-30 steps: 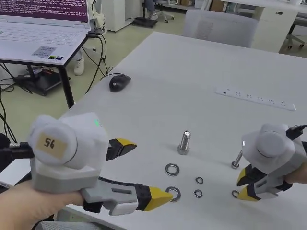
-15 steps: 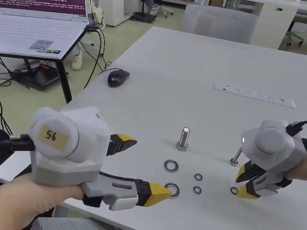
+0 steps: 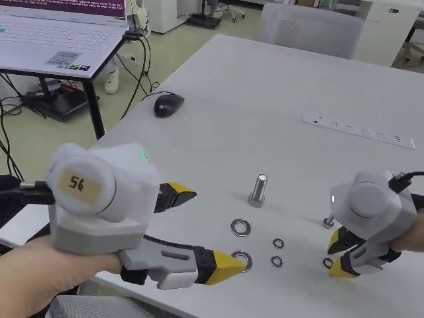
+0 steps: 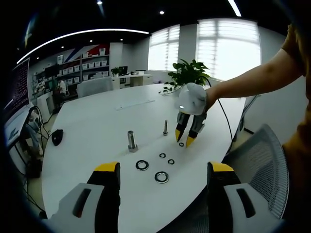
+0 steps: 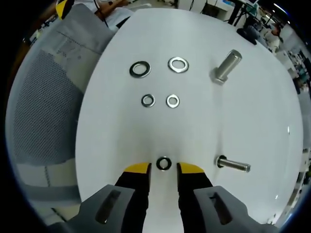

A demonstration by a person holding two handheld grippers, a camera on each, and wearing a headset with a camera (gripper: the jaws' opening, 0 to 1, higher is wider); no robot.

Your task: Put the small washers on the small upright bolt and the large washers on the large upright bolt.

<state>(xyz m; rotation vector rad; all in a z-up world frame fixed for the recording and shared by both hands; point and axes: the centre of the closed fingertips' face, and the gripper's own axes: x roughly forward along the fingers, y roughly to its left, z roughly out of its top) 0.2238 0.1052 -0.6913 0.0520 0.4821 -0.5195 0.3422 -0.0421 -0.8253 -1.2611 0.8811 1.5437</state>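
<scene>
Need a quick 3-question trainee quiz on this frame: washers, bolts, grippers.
1. True or false: a washer already sits on the large bolt.
2. How many washers lie flat on the table?
3. What lies between the right gripper fingers? A) a small washer B) a large washer C) nothing

Key: 1 false, the bolt is bare. 2 five. 3 A, the small washer; the fingers straddle it without closing.

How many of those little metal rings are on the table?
5. Two large washers lie near the large bolt, two small washers next to them, and one small washer at the tips of the right gripper.
</scene>
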